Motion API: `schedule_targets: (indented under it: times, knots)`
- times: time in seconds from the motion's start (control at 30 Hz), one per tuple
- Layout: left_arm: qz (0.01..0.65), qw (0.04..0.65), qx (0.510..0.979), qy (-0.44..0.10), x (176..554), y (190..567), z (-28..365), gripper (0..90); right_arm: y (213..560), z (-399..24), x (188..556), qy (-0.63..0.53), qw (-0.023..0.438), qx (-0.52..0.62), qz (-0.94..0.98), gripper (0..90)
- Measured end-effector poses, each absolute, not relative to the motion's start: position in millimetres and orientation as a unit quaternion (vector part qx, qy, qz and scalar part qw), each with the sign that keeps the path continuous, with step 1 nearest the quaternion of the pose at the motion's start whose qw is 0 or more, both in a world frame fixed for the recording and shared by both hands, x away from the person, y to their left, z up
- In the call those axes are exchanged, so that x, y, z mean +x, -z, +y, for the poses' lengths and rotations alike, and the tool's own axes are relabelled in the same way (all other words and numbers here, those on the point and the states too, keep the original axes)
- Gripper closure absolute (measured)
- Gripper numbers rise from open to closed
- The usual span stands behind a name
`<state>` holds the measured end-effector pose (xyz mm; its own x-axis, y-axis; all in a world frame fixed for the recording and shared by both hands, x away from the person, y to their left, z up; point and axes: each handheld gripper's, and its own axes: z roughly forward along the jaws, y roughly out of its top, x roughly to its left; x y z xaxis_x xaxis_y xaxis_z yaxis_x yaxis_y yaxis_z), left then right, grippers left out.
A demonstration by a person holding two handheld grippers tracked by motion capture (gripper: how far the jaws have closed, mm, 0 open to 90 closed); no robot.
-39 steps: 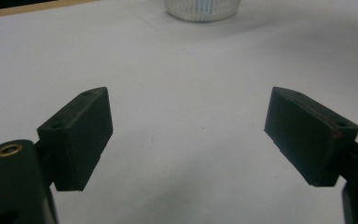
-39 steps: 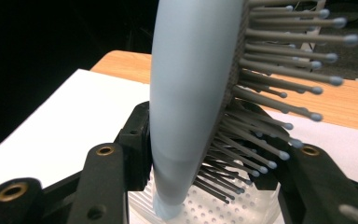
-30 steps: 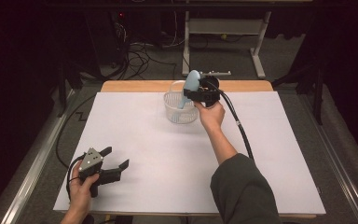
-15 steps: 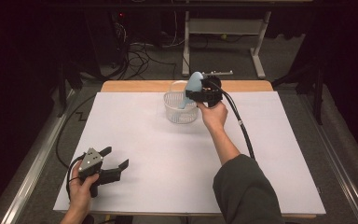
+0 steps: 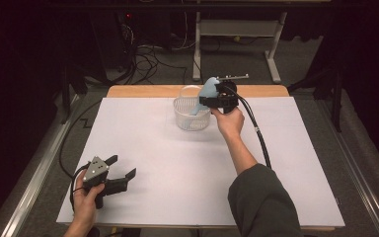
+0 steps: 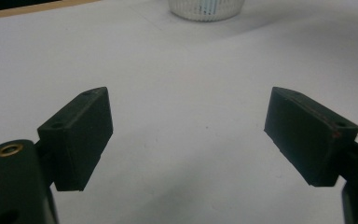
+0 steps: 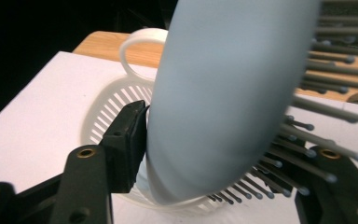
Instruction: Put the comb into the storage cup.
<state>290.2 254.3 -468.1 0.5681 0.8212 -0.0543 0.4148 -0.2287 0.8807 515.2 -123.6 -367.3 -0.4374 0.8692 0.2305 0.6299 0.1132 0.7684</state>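
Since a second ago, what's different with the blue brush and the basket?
Not much moved. The right gripper has just been opening its jaws, with the blue hairbrush between them above the white basket; one pad looks to be touching its back. The brush tilts a bit more toward the basket. The left gripper stayed put, open and with nothing in it, low on the white table.

Pale-blue hairbrush over white basket

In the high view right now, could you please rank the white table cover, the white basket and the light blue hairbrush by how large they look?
1. White table cover, by far the largest.
2. White basket.
3. Light blue hairbrush, though the right gripper hides part of it, so its full size is uncertain and it may be close to the basket.
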Motion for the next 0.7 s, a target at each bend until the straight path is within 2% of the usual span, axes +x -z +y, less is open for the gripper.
schedule_targets:
  times: [0.7]
  knots:
    - [0.413, 0.469, 0.751, -0.213, 290.5, 468.7, 255.6, 16.1, 368.0, -133.4, 518.5, -0.404, 0.144, 0.522, 0.738, 34.4]
